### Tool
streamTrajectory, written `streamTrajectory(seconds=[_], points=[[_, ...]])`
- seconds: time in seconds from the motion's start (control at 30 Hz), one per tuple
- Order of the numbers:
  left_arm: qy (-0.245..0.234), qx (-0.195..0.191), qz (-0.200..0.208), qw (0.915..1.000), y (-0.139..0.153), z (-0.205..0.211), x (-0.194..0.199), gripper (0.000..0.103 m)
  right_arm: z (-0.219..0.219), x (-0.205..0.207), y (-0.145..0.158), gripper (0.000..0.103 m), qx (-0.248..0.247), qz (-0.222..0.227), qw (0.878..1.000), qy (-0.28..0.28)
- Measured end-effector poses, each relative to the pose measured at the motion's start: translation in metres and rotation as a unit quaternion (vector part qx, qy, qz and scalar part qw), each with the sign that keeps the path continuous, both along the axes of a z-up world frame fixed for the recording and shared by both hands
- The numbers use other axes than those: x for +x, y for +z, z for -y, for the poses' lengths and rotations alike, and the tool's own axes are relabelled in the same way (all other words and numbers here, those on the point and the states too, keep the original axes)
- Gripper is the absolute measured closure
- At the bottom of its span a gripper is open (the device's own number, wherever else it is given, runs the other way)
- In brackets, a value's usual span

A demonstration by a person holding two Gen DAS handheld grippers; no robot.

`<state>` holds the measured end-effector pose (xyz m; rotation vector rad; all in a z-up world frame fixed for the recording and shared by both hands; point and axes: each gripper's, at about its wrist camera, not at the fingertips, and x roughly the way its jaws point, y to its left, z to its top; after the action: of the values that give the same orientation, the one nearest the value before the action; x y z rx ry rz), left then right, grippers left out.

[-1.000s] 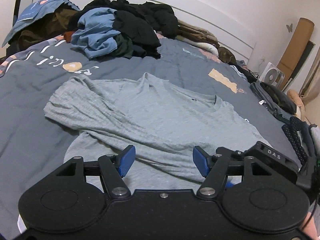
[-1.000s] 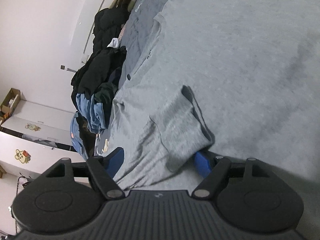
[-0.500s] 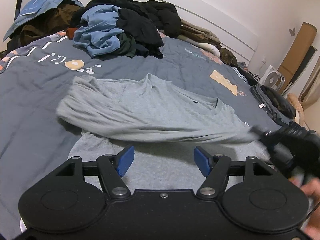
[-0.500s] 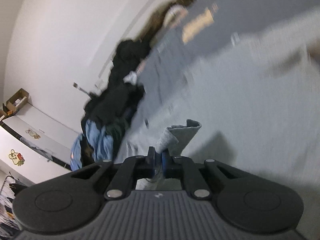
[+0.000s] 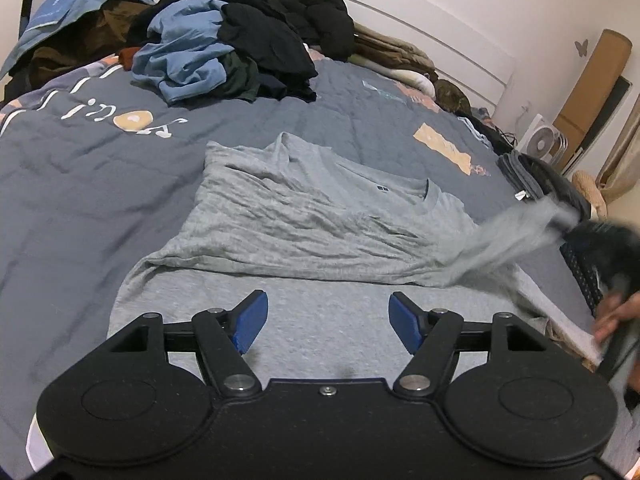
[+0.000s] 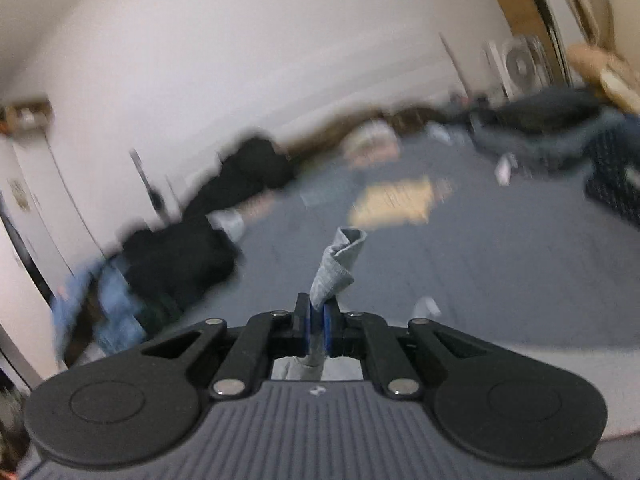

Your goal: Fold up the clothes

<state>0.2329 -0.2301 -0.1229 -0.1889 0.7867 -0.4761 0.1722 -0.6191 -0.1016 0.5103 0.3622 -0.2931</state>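
My grey T-shirt [image 5: 312, 216] lies spread across the middle of the bed, its near half already doubled over. My right gripper [image 6: 319, 326] is pinched tight on a bunched corner of it, which I take to be the sleeve [image 6: 338, 268], though the blur makes that uncertain; in the left view that cloth streams up off the right edge. My left gripper [image 5: 323, 320] hangs spread and empty just above the shirt's near hem. To fold this well, I'd carry the sleeve across in one smooth arc, keep the cloth taut, and use the left to pin the fold line so the body doesn't drag. The dark blue quilt [image 5: 100, 184] underneath is soft and rumpled. A heap of unfolded clothes [image 5: 240, 48] sits by the headboard, with a fan [image 5: 542, 142] against the far wall.
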Motion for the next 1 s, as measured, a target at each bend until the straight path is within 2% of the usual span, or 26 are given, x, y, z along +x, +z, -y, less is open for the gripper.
streamTrajectory(seconds=[0.1,0.2,0.27,0.33,0.4,0.57,0.67,0.73,0.83,0.9,0.93,1.0], points=[[-0.001,0.006,0.003,1.0,0.001,0.001,0.0,0.037,0.013,0.009,-0.046,0.096,0.017,-0.074,0.997,-0.013],[0.0,0.005,0.003,1.0,0.002,0.0,0.0,0.037,0.024,0.007,-0.076,0.092,0.029,-0.111,0.993,-0.04],[0.002,0.002,0.002,1.0,0.002,-0.001,0.001,0.037,0.031,0.001,-0.083,0.089,0.052,-0.117,0.99,-0.058],[0.003,0.003,0.002,1.0,0.003,-0.001,0.002,0.036,0.035,-0.008,-0.079,0.081,0.048,-0.12,0.988,-0.082],[0.004,0.013,0.01,0.9999,0.004,-0.003,0.003,0.036,0.039,-0.017,-0.075,0.064,0.043,-0.122,0.986,-0.105],[0.009,0.049,0.046,0.9977,0.009,-0.006,0.005,0.036,0.008,-0.041,-0.046,0.056,-0.017,-0.088,0.986,-0.137],[-0.001,0.1,0.093,0.9906,0.009,-0.003,0.003,0.036,-0.018,-0.048,-0.042,0.052,-0.003,-0.052,0.993,-0.104],[-0.016,0.154,0.136,0.9785,0.007,0.002,-0.001,0.037,-0.03,-0.051,-0.046,0.05,0.008,-0.04,0.995,-0.092],[-0.049,0.227,0.206,0.9507,-0.002,0.011,-0.011,0.037,-0.028,-0.047,-0.057,0.049,0.027,-0.04,0.996,-0.069],[-0.073,0.259,0.237,0.9333,-0.01,0.02,-0.015,0.037,-0.018,-0.042,-0.065,0.049,0.042,-0.052,0.996,-0.067],[-0.087,0.277,0.253,0.9231,-0.015,0.026,-0.018,0.037,-0.013,-0.04,-0.069,0.049,0.053,-0.057,0.994,-0.071],[-0.112,0.325,0.279,0.8968,-0.029,0.038,-0.02,0.039,-0.003,-0.04,-0.078,0.049,0.095,-0.05,0.991,-0.079]])
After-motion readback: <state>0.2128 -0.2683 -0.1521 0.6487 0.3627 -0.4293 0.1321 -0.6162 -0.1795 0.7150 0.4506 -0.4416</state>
